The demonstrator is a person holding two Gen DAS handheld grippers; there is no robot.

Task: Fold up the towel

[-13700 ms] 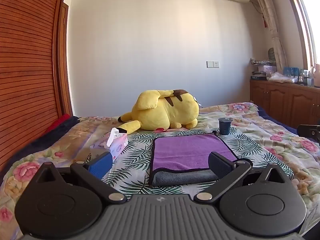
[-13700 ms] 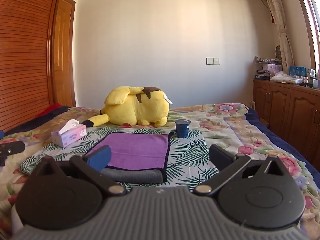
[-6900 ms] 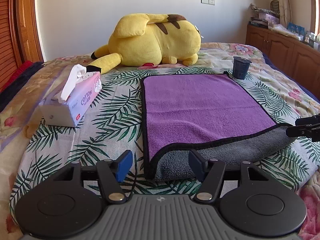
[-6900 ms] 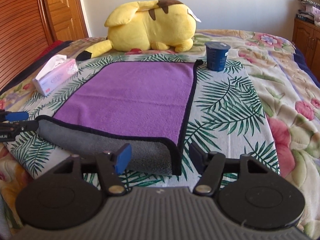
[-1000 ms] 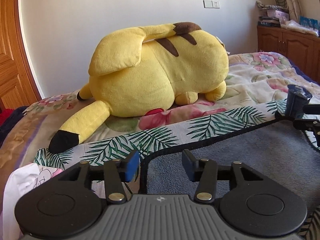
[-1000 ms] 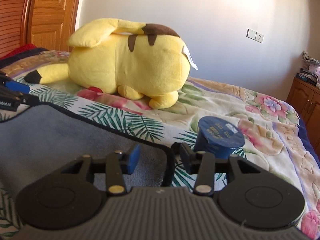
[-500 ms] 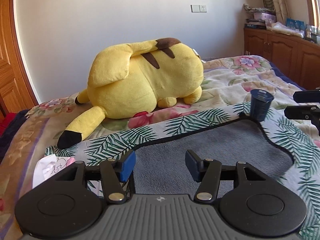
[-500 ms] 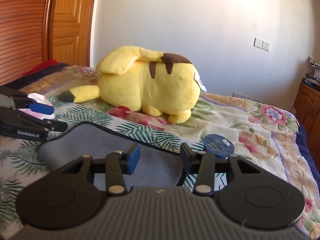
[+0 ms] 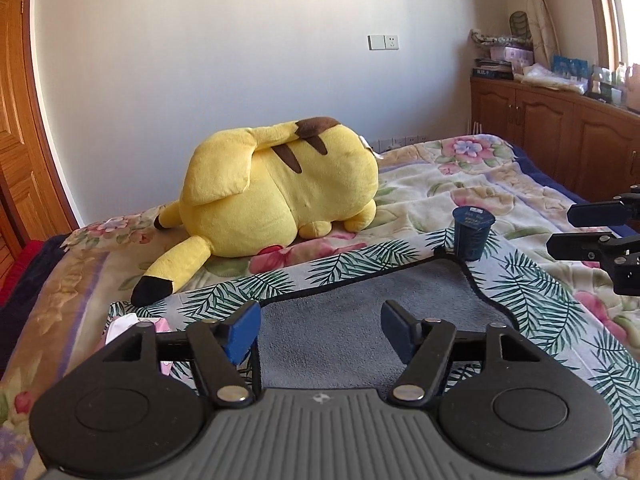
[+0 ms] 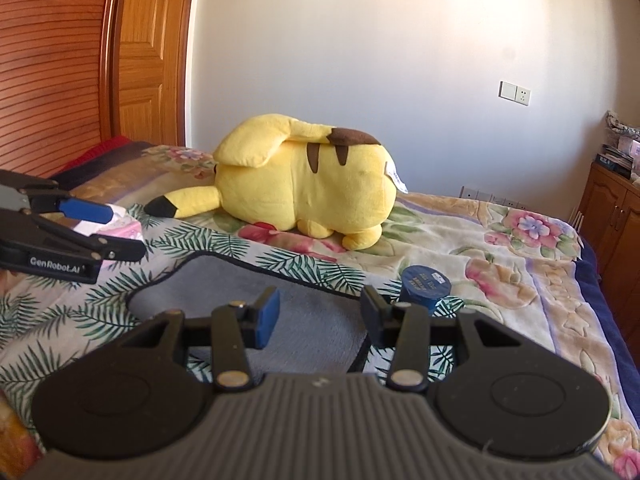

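Note:
The towel [image 9: 360, 316] lies folded over on the bed, grey side up with a black hem; no purple side shows. It also shows in the right wrist view [image 10: 248, 292]. My left gripper [image 9: 320, 330] is open and empty, raised above the towel's near left part. My right gripper [image 10: 318, 314] is open and empty, raised above the towel's right part. Each gripper shows in the other's view: the right one at the right edge [image 9: 592, 232], the left one at the left edge [image 10: 80, 232].
A big yellow plush toy [image 9: 276, 188] lies beyond the towel. A dark blue cup [image 9: 472, 232] stands at the towel's far right corner, also in the right wrist view [image 10: 424, 284]. A tissue box [image 9: 132, 328] sits left. Wooden cabinets [image 9: 560, 128] line the right wall.
Both grippers have let go of the towel's far edge and pulled back and up. The towel now lies flat, grey side up, and more of the room shows.

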